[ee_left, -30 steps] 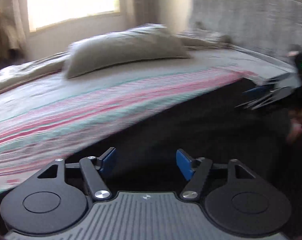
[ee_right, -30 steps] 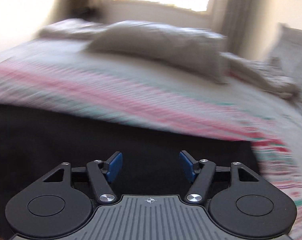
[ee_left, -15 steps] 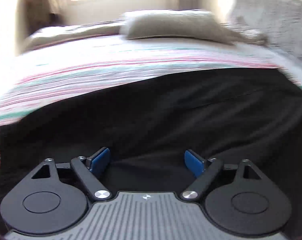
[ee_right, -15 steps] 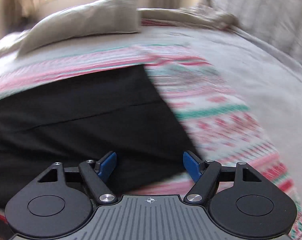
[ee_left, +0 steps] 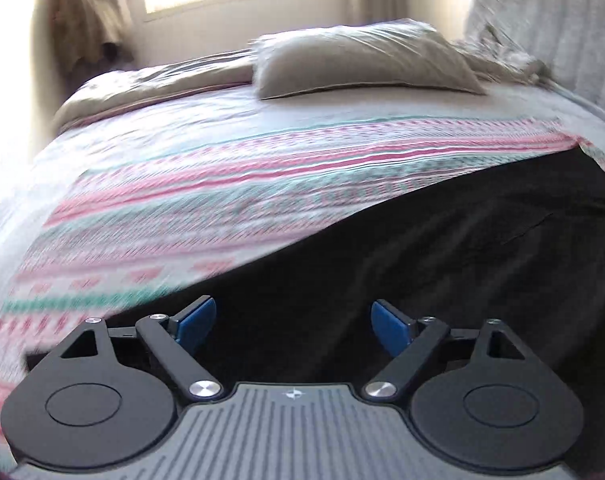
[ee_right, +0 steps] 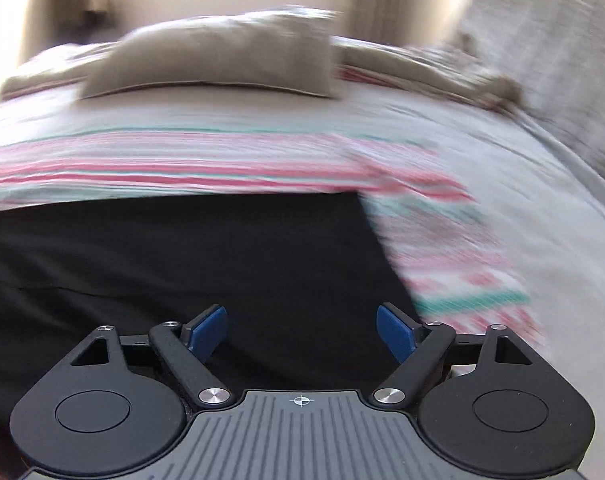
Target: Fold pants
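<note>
A: The black pants (ee_left: 442,256) are lying spread across the near part of the bed, on top of the striped blanket (ee_left: 230,184). The left gripper (ee_left: 292,320) is hovering over their left stretch with its jaws standing wide and nothing between the blue pads (ee_left: 194,320). Those jaws have just been opening.

B: And the right gripper (ee_right: 302,330) is doing the same. It is sitting above the pants' right end (ee_right: 222,264), close to the straight edge where the dark cloth is giving way to the blanket. Its jaws have just been opening too, and they are holding nothing.

A: What is likely to go wrong from here?

B: Probably the pinch. The cloth is lying flat on a soft blanket, so a pad could be catching the blanket along with the pants, or taking only the top layer. Then the fold would be dragging the bedding or coming out crooked.

A: The dark fabric is also hiding its seams, so the two grippers may be picking uneven points.

B: Counting now: one pair of pants, two grippers, one striped blanket.

A: One grey pillow (ee_left: 362,60) is lying clearly at the far side, with rumpled bedding beside it that is too blurred to count.
</note>
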Motion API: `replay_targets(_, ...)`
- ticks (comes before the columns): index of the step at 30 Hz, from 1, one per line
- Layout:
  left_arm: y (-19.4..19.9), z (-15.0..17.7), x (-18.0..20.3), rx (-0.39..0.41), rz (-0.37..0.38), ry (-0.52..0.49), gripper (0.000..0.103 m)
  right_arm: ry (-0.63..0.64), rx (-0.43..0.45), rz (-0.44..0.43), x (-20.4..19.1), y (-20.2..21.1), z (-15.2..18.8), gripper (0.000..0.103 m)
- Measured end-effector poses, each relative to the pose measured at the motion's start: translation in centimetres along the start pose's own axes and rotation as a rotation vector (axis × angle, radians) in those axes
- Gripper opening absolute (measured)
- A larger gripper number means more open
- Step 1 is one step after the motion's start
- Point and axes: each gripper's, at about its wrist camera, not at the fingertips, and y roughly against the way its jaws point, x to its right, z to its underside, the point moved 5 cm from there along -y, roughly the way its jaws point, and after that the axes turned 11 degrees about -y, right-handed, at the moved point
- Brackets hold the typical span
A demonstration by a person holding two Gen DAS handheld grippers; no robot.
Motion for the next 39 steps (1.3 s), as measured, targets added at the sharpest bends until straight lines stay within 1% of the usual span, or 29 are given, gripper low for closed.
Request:
replay_targets(2, -1.1, -1.2, 1.5, -0.004, 0.01, -0.046, 0.088, 0.053, -0.017, -0.07, -3.8, -0.3, -0.9, 0.085)
replay_targets(4, -2.7, -2.2, 2.2, -0.013, 0.022, -0.081, 0.088, 0.091, -0.032, -0.118, -6.6, -0.9, -1.4, 0.086)
replay_targets(7, -5.6, -4.0, 2.8, -0.029, 0.036, -0.116, 0.087, 0.146, -0.044, -0.164, -10.0, -1.8, -2.4, 0.086)
replay_targets(9, -6.3, -4.2, 3.2, -0.041, 0.051, -0.115, 0.086, 0.183, -0.049, -0.19, -12.0, -2.2, -2.6, 0.086)
replay_targets(10, -7.1, -4.5, 3.2, -0.049, 0.062, -0.107, 0.083, 0.202, -0.053, -0.199, -12.8, -2.4, -2.6, 0.086)
replay_targets(12, -8.3, -4.8, 3.2, -0.073, 0.083, -0.092, 0.071, 0.229, -0.059, -0.211, -14.1, -2.7, -2.6, 0.086)
replay_targets(13, -8.7, -4.7, 3.2, -0.085, 0.097, -0.086, 0.06, 0.242, -0.063, -0.216, -14.5, -3.0, -2.5, 0.086)
replay_targets(14, -9.3, -4.7, 3.3, -0.094, 0.106, -0.08, 0.045, 0.252, -0.066, -0.221, -14.9, -3.2, -2.5, 0.087)
replay_targets(15, -9.2, -4.5, 3.1, -0.1, 0.114, -0.072, 0.032, 0.264, -0.069, -0.225, -15.3, -3.4, -2.4, 0.086)
replay_targets(16, -9.2, -4.3, 3.1, -0.105, 0.121, -0.067, 0.005, 0.27, -0.071, -0.226, -15.6, -3.4, -2.4, 0.086)
replay_targets(18, -8.1, -4.3, 3.1, -0.07, 0.112, -0.066, 0.003, 0.278, -0.077, -0.225, -16.1, -3.3, -2.0, 0.087)
replay_targets(20, -6.0, -4.6, 3.3, -0.017, 0.09, -0.08, 0.002, 0.281, -0.081, -0.219, -16.5, -2.9, -1.6, 0.087)
replay_targets(23, -2.3, -5.1, 3.9, 0.046, 0.066, -0.085, 0.002, 0.283, -0.086, -0.217, -16.7, -2.1, -1.5, 0.086)
replay_targets(27, 3.1, -4.5, 6.2, 0.108, 0.049, -0.14, 0.002, 0.264, -0.082, -0.216, -16.7, -0.2, -1.5, 0.087)
replay_targets(29, 5.8, -3.5, 7.8, 0.13, 0.061, -0.158, 0.002, 0.255, -0.077, -0.209, -16.5, 1.2, -1.3, 0.087)
replay_targets(31, 8.0, -2.4, 9.4, 0.136, 0.076, -0.166, 0.002, 0.243, -0.077, -0.199, -16.2, 2.6, -1.1, 0.087)
replay_targets(34, 10.3, -0.3, 12.1, 0.11, 0.118, -0.165, 0.002, 0.216, -0.084, -0.182, -15.5, 4.8, -0.4, 0.087)
replay_targets(39, 12.5, 3.9, 16.2, 0.027, 0.187, -0.163, 0.002, 0.129, -0.098, -0.16, -13.5, 8.0, 1.1, 0.087)
